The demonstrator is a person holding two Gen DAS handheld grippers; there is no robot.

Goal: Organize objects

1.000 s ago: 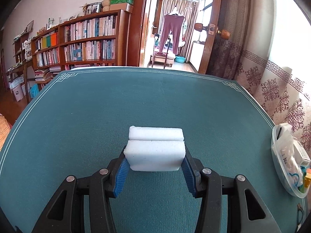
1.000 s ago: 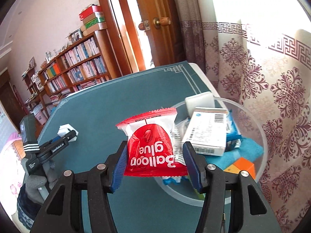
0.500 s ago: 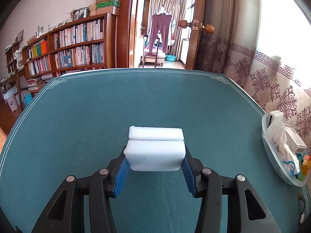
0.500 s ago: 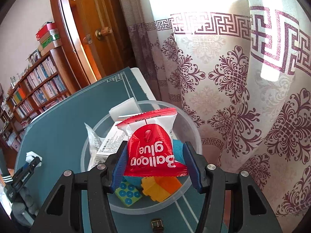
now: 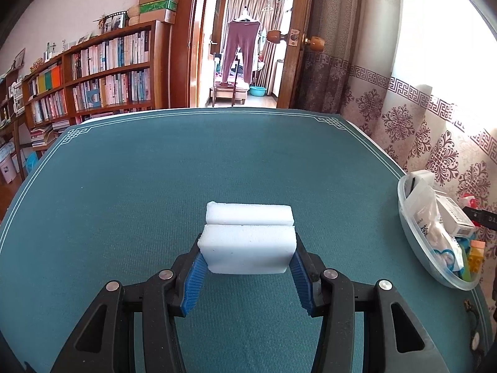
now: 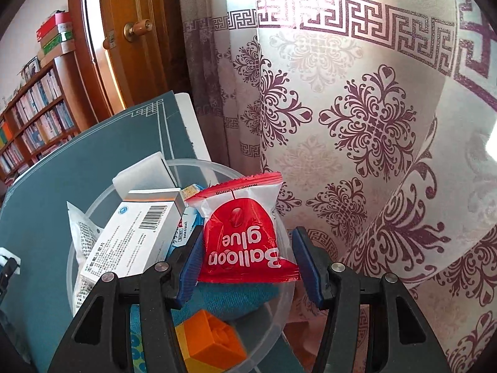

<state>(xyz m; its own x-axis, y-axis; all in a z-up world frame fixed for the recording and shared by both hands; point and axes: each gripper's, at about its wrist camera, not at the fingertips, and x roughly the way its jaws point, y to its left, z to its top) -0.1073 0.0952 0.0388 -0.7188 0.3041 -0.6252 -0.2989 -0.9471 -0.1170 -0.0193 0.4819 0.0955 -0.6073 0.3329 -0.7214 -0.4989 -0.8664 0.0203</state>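
Note:
My left gripper is shut on a white foam sponge block and holds it low over the teal table mat. A clear plastic bowl with several items stands at the table's right edge. My right gripper is over that bowl. A red "Balloon glue" packet sits between its blue fingers; the right finger stands slightly apart from the packet. A white box with a barcode, an orange brick and a blue cloth lie in the bowl.
A patterned curtain hangs close behind the bowl at the table's right edge. A wooden door and bookshelves stand beyond the table's far edge. A white sponge leans on the bowl's far rim.
My right gripper has swung right, further over the bowl toward the curtain, with the packet between its fingers. The left gripper has shifted slightly with the sponge still held.

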